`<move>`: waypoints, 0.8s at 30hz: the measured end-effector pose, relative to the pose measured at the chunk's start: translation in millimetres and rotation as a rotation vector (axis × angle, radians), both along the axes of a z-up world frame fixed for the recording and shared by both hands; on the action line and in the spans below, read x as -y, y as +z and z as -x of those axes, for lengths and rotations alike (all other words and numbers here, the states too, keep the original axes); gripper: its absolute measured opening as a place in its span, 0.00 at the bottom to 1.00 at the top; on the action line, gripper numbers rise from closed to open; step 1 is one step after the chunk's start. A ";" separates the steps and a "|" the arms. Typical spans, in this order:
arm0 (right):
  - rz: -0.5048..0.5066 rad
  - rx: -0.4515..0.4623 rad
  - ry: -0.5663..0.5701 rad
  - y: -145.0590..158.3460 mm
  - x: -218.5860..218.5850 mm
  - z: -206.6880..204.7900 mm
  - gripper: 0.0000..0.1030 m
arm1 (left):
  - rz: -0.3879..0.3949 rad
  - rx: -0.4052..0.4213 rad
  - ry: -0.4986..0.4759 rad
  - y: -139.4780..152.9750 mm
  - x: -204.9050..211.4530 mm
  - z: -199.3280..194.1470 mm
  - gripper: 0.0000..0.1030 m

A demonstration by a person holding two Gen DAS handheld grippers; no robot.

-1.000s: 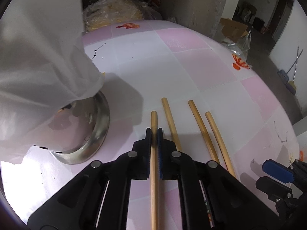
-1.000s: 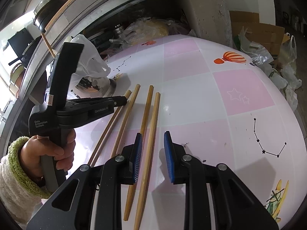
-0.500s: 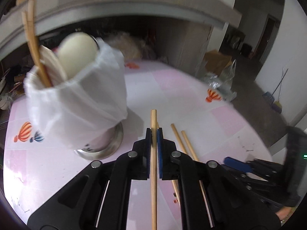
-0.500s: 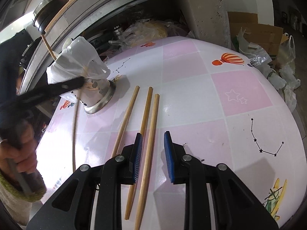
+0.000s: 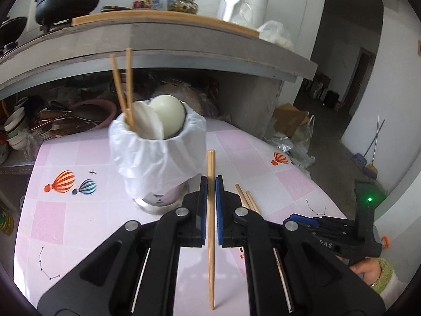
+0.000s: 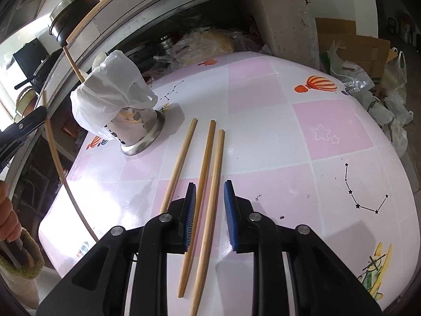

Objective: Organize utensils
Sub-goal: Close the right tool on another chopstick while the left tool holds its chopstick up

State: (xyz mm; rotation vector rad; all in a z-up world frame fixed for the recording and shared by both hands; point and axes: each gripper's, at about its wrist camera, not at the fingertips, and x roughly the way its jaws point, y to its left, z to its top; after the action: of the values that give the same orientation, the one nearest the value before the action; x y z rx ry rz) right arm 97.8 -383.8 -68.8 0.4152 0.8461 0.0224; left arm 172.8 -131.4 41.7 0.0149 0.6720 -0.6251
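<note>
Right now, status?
Left gripper shut on a chopstick. Right gripper open over three chopsticks. Holder ahead, path clear.

Three bamboo chopsticks (image 6: 202, 184) (flat, tabletop)

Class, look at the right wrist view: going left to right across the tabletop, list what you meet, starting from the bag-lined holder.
Bag-lined utensil holder → left chopstick lying on the table → middle chopstick → right chopstick → orange balloon print → star-line print.
</note>
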 end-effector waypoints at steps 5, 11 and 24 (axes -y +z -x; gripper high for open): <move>-0.019 -0.062 0.024 -9.3 2.1 -15.6 0.18 | 0.039 0.010 0.039 4.3 -19.6 5.2 0.05; -0.028 -0.109 0.058 -15.6 0.2 -39.6 0.15 | 0.057 0.016 0.056 8.8 -30.7 7.5 0.05; 0.067 -0.151 0.092 -19.0 -5.6 -89.1 0.12 | 0.067 0.003 0.080 7.6 -40.5 6.5 0.05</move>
State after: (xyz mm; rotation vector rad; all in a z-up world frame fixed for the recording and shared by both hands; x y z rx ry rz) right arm 186.8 -378.3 -87.8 0.3172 1.0113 0.0482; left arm 166.3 -91.0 49.3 -0.0736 0.6456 -0.5701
